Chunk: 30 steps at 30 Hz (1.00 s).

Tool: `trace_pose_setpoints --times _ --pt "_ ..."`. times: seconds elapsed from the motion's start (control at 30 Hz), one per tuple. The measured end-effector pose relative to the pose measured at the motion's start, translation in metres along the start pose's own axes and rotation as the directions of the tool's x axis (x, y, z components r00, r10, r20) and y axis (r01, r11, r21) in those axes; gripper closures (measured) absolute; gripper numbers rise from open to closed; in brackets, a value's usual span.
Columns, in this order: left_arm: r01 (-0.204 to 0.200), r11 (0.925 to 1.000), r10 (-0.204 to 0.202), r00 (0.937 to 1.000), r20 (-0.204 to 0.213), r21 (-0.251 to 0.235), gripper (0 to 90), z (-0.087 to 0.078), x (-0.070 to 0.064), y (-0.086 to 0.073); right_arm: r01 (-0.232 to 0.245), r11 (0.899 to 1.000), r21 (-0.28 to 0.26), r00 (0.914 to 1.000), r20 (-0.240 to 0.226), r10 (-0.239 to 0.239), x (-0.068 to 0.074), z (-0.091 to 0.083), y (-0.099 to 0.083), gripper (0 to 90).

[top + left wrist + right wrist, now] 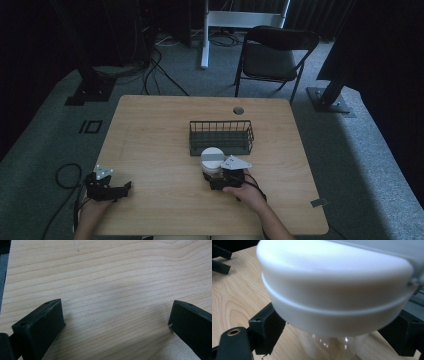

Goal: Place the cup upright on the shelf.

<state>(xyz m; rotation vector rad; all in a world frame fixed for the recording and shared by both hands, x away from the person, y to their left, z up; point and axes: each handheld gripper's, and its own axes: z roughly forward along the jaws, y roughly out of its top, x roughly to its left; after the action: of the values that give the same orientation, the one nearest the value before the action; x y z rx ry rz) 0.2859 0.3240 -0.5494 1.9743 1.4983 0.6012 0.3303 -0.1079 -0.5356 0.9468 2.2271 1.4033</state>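
Jar with white lid, clamped by right gripper just near of wire basket, mid-table. Left gripper spread wide, idle at near-left edge. Probably basket-bound; not yet inside.

- In the right gripper view the jar shows blurred; its base is cut off by the lower edge, and its white lid runs past the top edge
- Jaw contact with the glass is hidden beneath the lid
- In the high view the right gripper covers the jar's lower body
- Jar contents: cannot be determined
- Left gripper: both jaws cut off by the lower edge
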Motion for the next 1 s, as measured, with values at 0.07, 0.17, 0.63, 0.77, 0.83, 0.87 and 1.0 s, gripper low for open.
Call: trace_pose_setpoints --times 0.07,0.17,0.63,0.77,0.83,0.87,1.0 --pt "0.000 1.0000 0.000 1.0000 0.000 0.000 0.2 0.000 0.000 0.000 -0.002 1.000 -0.006 1.0000 0.003 0.002 0.000 0.001 0.001 12.8" --pt "0.000 1.0000 0.000 1.0000 0.000 0.000 0.2 0.000 0.000 0.000 -0.006 1.000 -0.003 1.0000 0.006 0.006 0.001 0.004 0.002 12.9" --pt "0.000 1.0000 0.000 1.0000 0.000 0.000 0.2 0.000 0.000 0.000 0.036 0.999 0.006 0.9993 0.003 -0.036 0.006 0.005 0.007 18.5" --pt "0.000 1.0000 0.000 1.0000 0.000 0.000 0.2 0.000 0.000 0.000 0.028 1.000 0.013 0.9996 -0.007 -0.028 0.007 0.002 0.010 18.6" --pt "0.000 1.0000 0.000 1.0000 0.000 0.000 0.2 0.000 0.000 0.000 0.035 0.999 0.011 0.9993 -0.009 -0.035 0.007 0.001 0.013 18.6" --pt "0.000 1.0000 0.000 1.0000 0.000 0.000 0.2 0.000 0.000 0.000 0.035 0.999 0.011 0.9993 -0.009 -0.035 0.007 0.001 0.013 18.6" --pt "0.000 1.0000 0.000 1.0000 0.000 0.000 0.2 0.000 0.000 0.000 0.027 1.000 0.010 0.9995 -0.019 -0.027 0.006 -0.004 0.021 18.6"
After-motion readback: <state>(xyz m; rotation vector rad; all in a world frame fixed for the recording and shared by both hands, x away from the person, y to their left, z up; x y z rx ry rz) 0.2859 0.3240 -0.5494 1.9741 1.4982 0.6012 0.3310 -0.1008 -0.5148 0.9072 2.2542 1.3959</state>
